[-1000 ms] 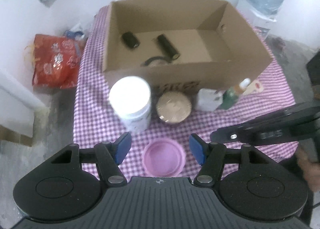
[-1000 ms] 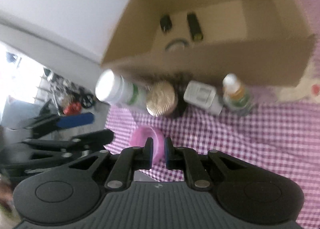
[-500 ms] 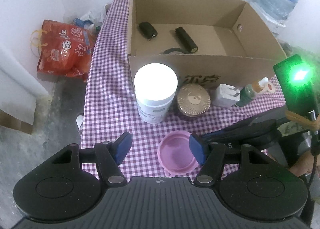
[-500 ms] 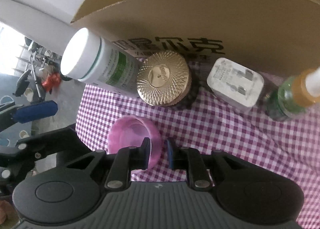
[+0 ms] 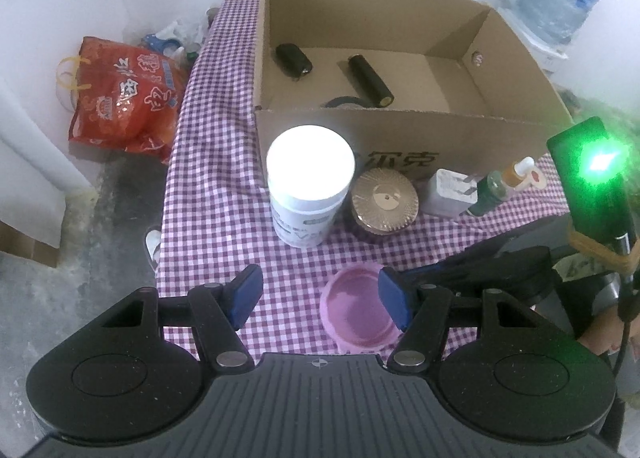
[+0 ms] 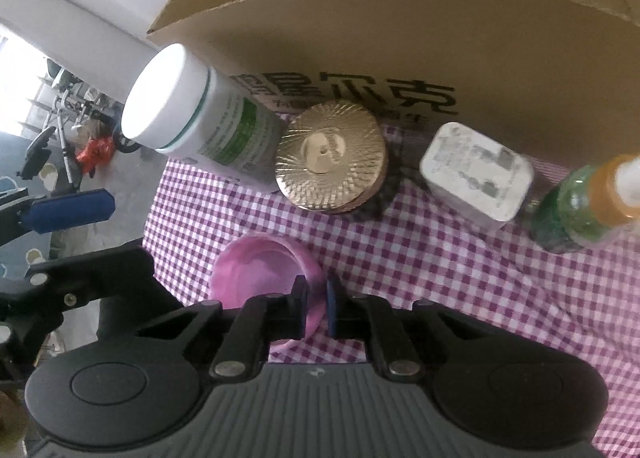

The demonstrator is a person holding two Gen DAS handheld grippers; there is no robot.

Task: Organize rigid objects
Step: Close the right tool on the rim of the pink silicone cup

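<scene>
cardboard box [image 5: 400,162] behind, open-topped | pink lid [image 6: 264,270] low on checked cloth, light, stiff, thin-walled, best pinched at rim | right gripper [image 6: 316,308] clamped on that rim | left gripper [image 5: 320,298] spread wide, empty

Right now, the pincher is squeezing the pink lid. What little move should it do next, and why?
Probably lift the pink lid a little off the checkered tablecloth. The right gripper has its jaws closed on the lid's rim, and the cardboard box behind the row of items has a tall front wall to clear. The left gripper is open and holds nothing.
</scene>
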